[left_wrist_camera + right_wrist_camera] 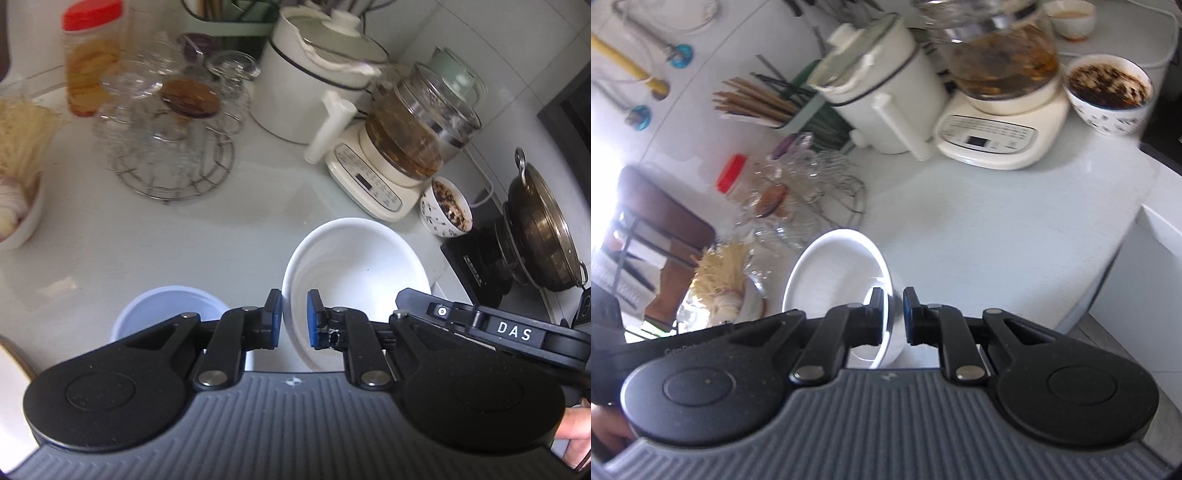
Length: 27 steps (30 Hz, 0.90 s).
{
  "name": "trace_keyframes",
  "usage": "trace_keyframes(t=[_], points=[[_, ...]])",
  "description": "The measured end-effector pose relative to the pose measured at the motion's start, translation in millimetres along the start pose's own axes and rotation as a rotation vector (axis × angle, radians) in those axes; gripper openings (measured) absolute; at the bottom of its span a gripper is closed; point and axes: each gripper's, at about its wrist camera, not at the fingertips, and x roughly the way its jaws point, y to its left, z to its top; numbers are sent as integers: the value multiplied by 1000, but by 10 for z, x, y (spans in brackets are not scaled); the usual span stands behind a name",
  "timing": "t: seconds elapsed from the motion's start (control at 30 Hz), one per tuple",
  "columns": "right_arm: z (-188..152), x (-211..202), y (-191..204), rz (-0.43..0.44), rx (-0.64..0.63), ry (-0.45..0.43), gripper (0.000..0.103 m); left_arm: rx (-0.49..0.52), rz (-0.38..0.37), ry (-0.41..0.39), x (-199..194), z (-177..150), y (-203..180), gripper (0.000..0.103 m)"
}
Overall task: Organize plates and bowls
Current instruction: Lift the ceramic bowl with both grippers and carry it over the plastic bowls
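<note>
Glossy pale countertop (221,229) — both tools, left (294,319) and right (893,317), clench the smooth round white bowl's (354,266) rim.

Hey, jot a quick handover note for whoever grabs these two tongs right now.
Left tongs: shut on the near rim of the big white bowl.
Right tongs: shut on the rim of a white bowl, probably the same one, held tilted above the counter.
A smaller bluish bowl sits beside it, lower left in the left view.
Done: bowl gripped.
Left: set it down, stack the bluish one. The speckled bowl holds residue.
</note>
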Motion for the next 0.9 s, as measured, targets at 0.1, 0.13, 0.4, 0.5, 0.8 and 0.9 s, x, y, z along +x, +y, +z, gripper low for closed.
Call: trace_keyframes(t=[0.1,0.13,0.4,0.5,0.8,0.9], points=[[-23,15,122,17,-28,9,13,-20,19,-20,-123,-30,91,17],[-32,29,154,20,-37,15,14,-27,24,-26,-157,-47,118,17],[-68,199,389,67,-106,83,14,-115,83,-63,-363,-207,354,17],[-104,287,479,80,-137,118,14,-150,106,-76,-420,-270,438,17],[-184,577,737,100,-251,221,14,-255,167,-84,-489,-433,720,17],[-214,658,792,91,-293,241,14,-280,176,-80,-462,-482,785,17]])
